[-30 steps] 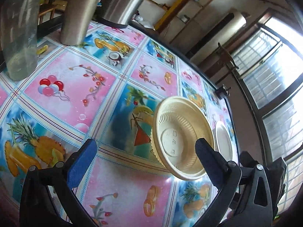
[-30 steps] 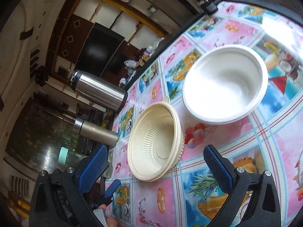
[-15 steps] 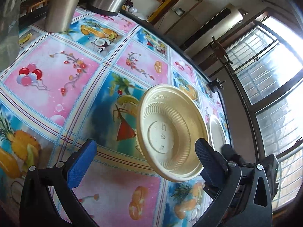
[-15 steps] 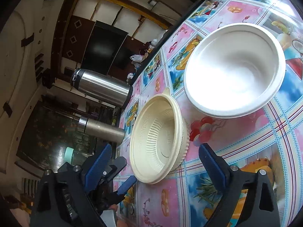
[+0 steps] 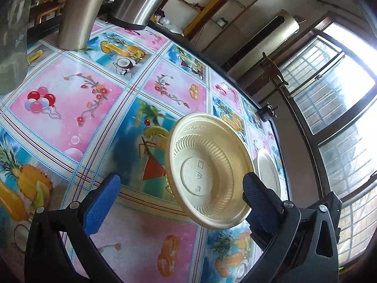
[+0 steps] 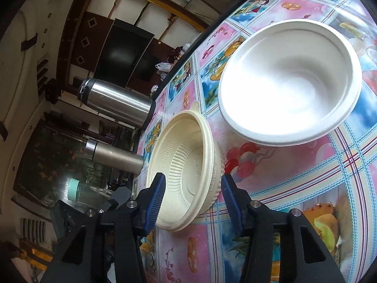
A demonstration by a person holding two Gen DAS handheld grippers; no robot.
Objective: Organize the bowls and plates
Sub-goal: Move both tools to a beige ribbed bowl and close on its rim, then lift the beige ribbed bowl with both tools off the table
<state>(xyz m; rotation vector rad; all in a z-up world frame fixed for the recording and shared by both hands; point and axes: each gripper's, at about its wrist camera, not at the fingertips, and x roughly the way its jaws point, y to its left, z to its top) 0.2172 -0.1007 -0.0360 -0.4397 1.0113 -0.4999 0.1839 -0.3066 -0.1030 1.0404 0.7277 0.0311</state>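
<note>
A cream ribbed plastic bowl [image 6: 188, 172] sits on the fruit-print tablecloth [image 6: 294, 184], and it also shows in the left wrist view [image 5: 209, 176]. A larger white bowl [image 6: 289, 80] stands just beyond it; only its edge [image 5: 268, 174] shows in the left wrist view. My right gripper [image 6: 192, 193] straddles the cream bowl's near rim, its blue pads partly closed around the wall, not clearly pinching. My left gripper [image 5: 179, 198] is wide open, with the cream bowl just ahead between its pads.
A large steel thermos [image 6: 115, 101], a slimmer steel flask [image 6: 113, 158] and a clear jar with a green lid [image 6: 82, 191] stand at the table's far side. The flask [image 5: 77, 14] and thermos [image 5: 143, 0] loom close in the left wrist view.
My right gripper has moved forward onto the cream bowl and its jaws have narrowed from wide open to around the rim. The left gripper stays open, shifting a little.
</note>
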